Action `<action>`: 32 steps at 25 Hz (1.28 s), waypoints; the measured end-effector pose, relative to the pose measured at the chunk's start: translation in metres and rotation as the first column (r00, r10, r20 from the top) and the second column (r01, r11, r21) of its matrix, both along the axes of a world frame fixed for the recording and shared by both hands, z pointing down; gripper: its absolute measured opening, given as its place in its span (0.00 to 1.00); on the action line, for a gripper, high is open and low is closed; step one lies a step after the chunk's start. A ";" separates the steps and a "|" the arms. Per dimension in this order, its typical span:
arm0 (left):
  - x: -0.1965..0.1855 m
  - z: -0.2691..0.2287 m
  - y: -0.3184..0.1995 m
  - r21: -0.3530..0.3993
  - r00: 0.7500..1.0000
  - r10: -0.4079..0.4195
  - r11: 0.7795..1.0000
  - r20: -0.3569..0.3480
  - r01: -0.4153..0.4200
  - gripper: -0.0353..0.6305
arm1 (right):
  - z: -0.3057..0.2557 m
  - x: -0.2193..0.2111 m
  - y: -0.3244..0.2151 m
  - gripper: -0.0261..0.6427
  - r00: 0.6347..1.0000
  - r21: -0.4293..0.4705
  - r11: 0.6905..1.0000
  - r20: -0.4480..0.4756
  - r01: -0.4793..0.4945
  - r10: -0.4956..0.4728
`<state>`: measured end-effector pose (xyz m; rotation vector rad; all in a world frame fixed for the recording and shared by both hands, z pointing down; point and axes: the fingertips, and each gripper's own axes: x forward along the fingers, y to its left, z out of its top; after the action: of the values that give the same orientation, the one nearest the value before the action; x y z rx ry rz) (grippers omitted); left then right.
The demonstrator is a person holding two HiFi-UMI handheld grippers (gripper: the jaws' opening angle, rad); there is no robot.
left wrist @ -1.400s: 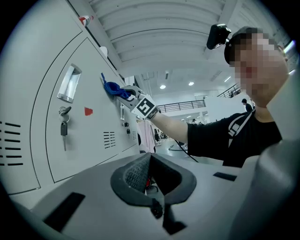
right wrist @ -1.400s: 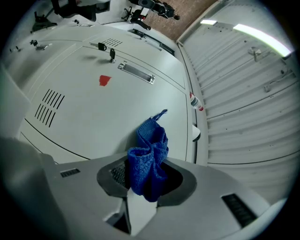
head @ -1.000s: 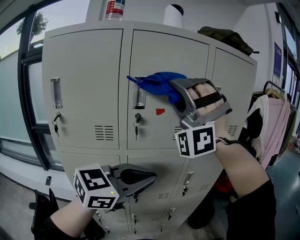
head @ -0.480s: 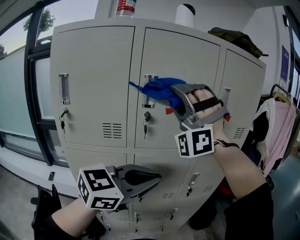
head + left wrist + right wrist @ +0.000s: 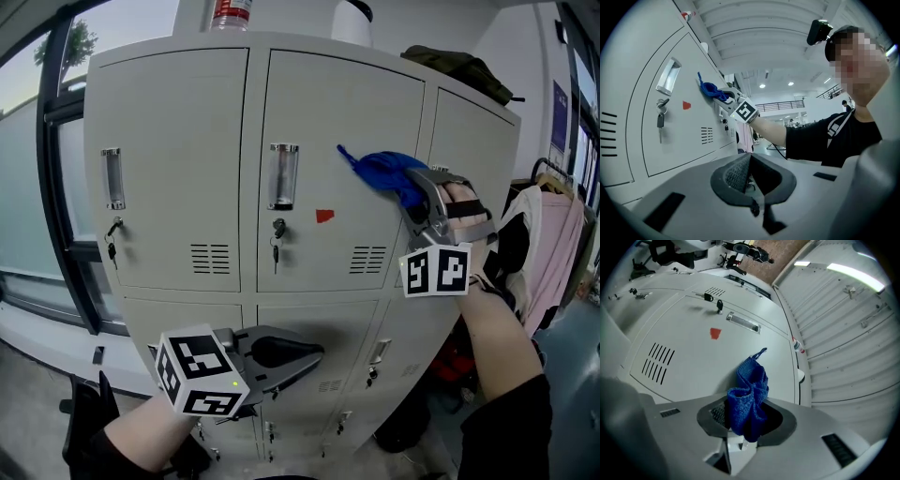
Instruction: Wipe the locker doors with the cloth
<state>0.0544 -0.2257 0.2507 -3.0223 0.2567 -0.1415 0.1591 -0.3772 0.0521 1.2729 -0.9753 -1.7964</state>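
A grey bank of lockers fills the head view; its upper middle door [image 5: 319, 112] faces me. My right gripper [image 5: 410, 190] is shut on a blue knitted cloth [image 5: 380, 169] and presses it against that door's upper right part, just left of the seam with the right-hand door. In the right gripper view the cloth [image 5: 749, 397] bunches out of the jaws onto the door. From the left gripper view the cloth [image 5: 710, 89] shows far up the door. Down in front of the lower lockers hangs my left gripper [image 5: 307, 355], shut and holding nothing [image 5: 750, 174].
The middle door carries a metal handle [image 5: 282, 175], a key in its lock [image 5: 277, 246], a red sticker [image 5: 323, 216] and vents [image 5: 367, 260]. A bottle [image 5: 230, 13] and a dark bag [image 5: 459, 71] sit on top. Clothes [image 5: 553, 239] hang at the right; a window [image 5: 28, 187] stands left.
My right gripper has slid the cloth rightward across the upper middle door, from over the handle to the door's right part. The left gripper has hardly moved.
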 end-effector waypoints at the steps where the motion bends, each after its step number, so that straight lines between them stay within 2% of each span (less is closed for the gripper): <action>1: 0.000 0.000 0.001 0.001 1.000 0.003 1.000 0.001 -0.003 0.06 | 0.000 0.010 -0.001 0.19 1.000 -0.002 1.000 0.013 -0.013 0.013; 4: 0.000 -0.001 0.002 0.003 1.000 0.005 1.000 -0.002 -0.005 0.06 | 0.000 0.024 -0.001 0.19 0.999 -0.001 0.999 0.023 -0.043 0.043; 7: -0.002 -0.001 0.004 0.005 1.000 0.003 1.000 -0.006 -0.003 0.06 | -0.001 0.010 0.005 0.19 0.999 0.001 1.000 0.019 -0.028 0.028; 11: -0.005 -0.001 0.006 0.002 1.000 -0.001 1.000 -0.012 0.001 0.06 | 0.005 -0.052 0.022 0.19 0.997 0.000 0.997 -0.019 0.080 -0.080; 15: -0.005 0.001 0.006 0.001 1.000 -0.008 1.000 -0.011 0.008 0.06 | 0.021 -0.122 0.031 0.19 0.978 -0.020 0.981 -0.078 0.192 -0.193; 19: -0.004 0.003 0.005 0.000 1.000 -0.016 1.000 -0.006 0.016 0.06 | 0.038 -0.165 0.023 0.19 0.964 -0.065 0.969 -0.104 0.239 -0.245; 24: -0.006 0.005 0.002 -0.007 1.000 -0.023 1.000 -0.002 0.023 0.06 | 0.041 -0.149 0.016 0.19 0.964 -0.054 0.967 -0.081 0.248 -0.251; 32: -0.001 0.001 -0.005 -0.010 1.000 -0.003 1.000 -0.014 0.003 0.06 | 0.037 -0.058 0.006 0.19 0.992 -0.027 0.991 -0.020 0.128 -0.128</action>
<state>0.0531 -0.2304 0.2518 -3.0334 0.2631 -0.1222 0.1015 -0.3715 0.0888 1.1968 -1.0861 -1.8845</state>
